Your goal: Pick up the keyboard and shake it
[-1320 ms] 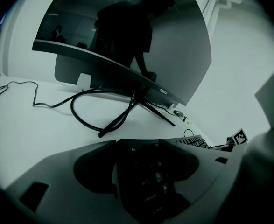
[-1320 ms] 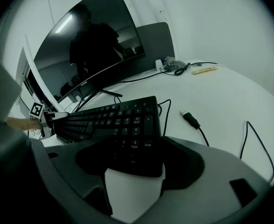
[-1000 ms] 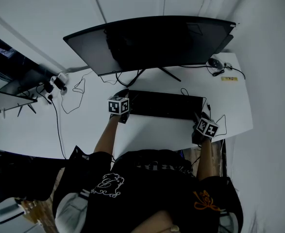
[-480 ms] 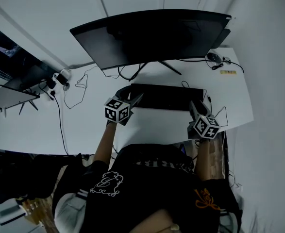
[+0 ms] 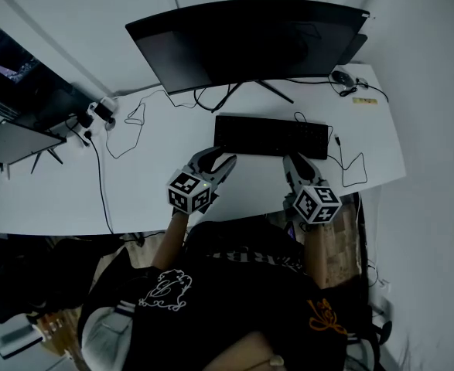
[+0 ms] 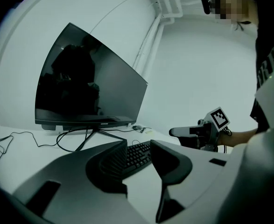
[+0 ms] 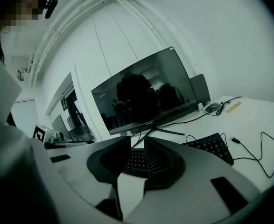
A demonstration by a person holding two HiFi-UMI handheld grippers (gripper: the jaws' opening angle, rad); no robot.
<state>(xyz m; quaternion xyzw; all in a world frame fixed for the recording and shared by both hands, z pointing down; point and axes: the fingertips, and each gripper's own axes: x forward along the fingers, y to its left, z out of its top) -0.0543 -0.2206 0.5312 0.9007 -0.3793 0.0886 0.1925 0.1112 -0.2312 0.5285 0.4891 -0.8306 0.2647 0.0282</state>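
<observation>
Keyboard (image 5: 271,136) lies flat on the worktop (image 5: 157,168). Left tool (image 5: 220,161) and right tool (image 5: 293,163) hover just before it, tilted slightly down. Their jaws have just been closing but stand apart, gripping nothing.

A flat black keyboard (image 5: 271,136) is laid on the white desk (image 5: 145,168), before the stand of a wide curved black monitor (image 5: 246,41). A small dark mouse (image 5: 341,76) is set beyond the keyboard's right end.

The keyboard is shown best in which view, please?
The head view: it shows the whole keyboard from above on the desk. The left gripper view catches only a strip; the right gripper view, mainly its right end.
</observation>
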